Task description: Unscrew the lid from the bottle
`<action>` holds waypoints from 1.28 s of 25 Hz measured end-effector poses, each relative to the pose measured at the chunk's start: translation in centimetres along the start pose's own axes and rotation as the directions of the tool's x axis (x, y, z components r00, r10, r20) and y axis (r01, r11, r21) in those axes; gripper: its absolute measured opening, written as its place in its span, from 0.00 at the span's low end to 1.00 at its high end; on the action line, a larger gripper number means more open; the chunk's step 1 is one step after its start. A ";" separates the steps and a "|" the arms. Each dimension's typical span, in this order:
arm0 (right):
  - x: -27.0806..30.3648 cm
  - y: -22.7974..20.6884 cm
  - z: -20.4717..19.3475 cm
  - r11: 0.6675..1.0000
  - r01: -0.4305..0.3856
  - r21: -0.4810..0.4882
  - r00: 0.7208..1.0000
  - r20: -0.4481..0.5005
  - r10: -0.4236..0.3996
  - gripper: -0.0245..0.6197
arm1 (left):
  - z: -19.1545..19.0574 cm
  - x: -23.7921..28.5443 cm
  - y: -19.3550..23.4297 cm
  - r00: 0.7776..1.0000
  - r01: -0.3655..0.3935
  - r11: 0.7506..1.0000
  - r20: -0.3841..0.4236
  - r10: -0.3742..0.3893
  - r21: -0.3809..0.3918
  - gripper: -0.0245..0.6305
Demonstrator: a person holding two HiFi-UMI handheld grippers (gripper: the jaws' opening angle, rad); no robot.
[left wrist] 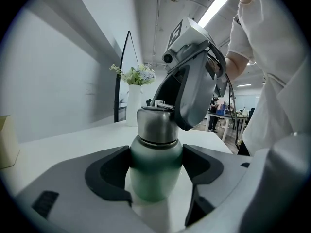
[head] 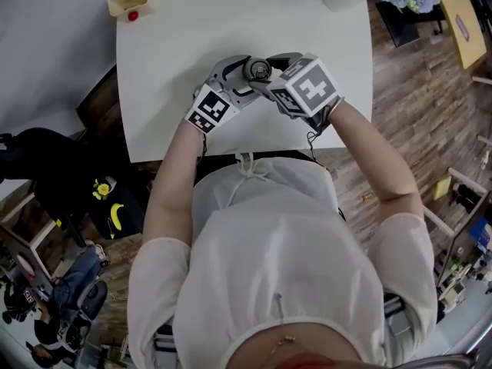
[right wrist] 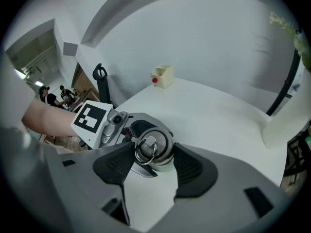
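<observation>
we see the bottle (left wrist: pixel 154 177) standing upright on the white table (head: pixel 231 29), near its front edge; only the left gripper view shows its green body, with the left gripper (left wrist: pixel 155 161) clamped on it, one dark pad pressed to each side; the head view gives us just the steel lid (head: pixel 257 69) from above, between both grippers; the right gripper (right wrist: pixel 153 155) sits over the top, tilted downward, and its own view shows its pads pinching the lid, which has a ring on top; that view also shows a small cream box (right wrist: pixel 163 75) at a far table corner; the left gripper view shows a white vase (left wrist: pixel 132 111) of flowers behind
</observation>
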State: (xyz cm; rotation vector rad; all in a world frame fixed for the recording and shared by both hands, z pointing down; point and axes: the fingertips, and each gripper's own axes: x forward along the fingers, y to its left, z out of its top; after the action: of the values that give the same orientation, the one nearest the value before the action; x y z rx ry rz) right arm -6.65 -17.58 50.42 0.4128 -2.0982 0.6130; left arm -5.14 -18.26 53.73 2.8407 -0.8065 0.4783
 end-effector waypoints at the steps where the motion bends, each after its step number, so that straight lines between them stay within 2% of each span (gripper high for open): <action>1: 0.0 0.1 0.0 1.000 -0.003 0.003 1.000 -0.002 0.003 0.44 | 0.0 0.0 0.0 1.000 0.002 1.000 -0.001 -0.002 0.001 0.59; 8: -0.3 0.6 0.0 0.989 -0.052 -0.139 0.996 -0.083 0.041 0.44 | 0.1 0.0 -0.1 1.000 0.014 1.000 -0.008 -0.014 -0.008 0.59; 12: -0.3 0.7 -0.1 0.950 -0.128 -0.285 0.984 -0.153 0.087 0.44 | 0.0 0.0 -0.1 1.000 0.022 1.000 -0.006 -0.023 -0.009 0.59; 14: -0.2 0.6 -0.3 0.912 -0.177 -0.370 0.975 -0.194 0.110 0.44 | 0.0 0.0 -0.1 1.000 0.027 1.000 -0.009 -0.027 -0.010 0.59; 17: -0.3 0.8 -0.5 0.838 -0.256 -0.481 0.954 -0.267 0.138 0.44 | 0.0 -0.1 -0.1 0.999 0.033 0.999 -0.013 -0.033 -0.010 0.59; 21: -0.6 1.0 -0.6 0.715 -0.352 -0.605 0.922 -0.358 0.151 0.44 | 0.0 0.0 -0.1 0.999 0.040 0.999 -0.009 -0.040 -0.011 0.59; 25: -0.7 1.1 -0.4 0.598 -0.397 -0.696 0.908 -0.394 0.143 0.44 | 0.0 0.0 0.0 0.999 0.043 0.999 -0.006 -0.043 -0.012 0.59; 27: -0.7 1.1 -0.4 0.566 -0.400 -0.721 0.906 -0.404 0.126 0.44 | 0.0 -0.1 0.0 0.999 0.043 0.999 -0.006 -0.043 -0.011 0.59; 29: -0.7 1.0 -0.6 0.566 -0.388 -0.727 0.909 -0.404 0.104 0.43 | 0.0 -0.2 0.0 0.999 0.043 0.999 -0.004 -0.043 -0.011 0.59; 32: -0.7 1.1 -0.3 0.620 -0.336 -0.709 0.930 -0.354 0.100 0.43 | 0.0 -0.2 0.0 0.999 0.045 0.999 -0.002 -0.046 -0.012 0.59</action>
State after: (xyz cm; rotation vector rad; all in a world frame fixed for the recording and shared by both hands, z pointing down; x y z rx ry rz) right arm -6.64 -16.44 49.71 -0.4160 -1.9226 -0.1329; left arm -5.33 -18.18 53.67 2.8408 -0.7400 0.4686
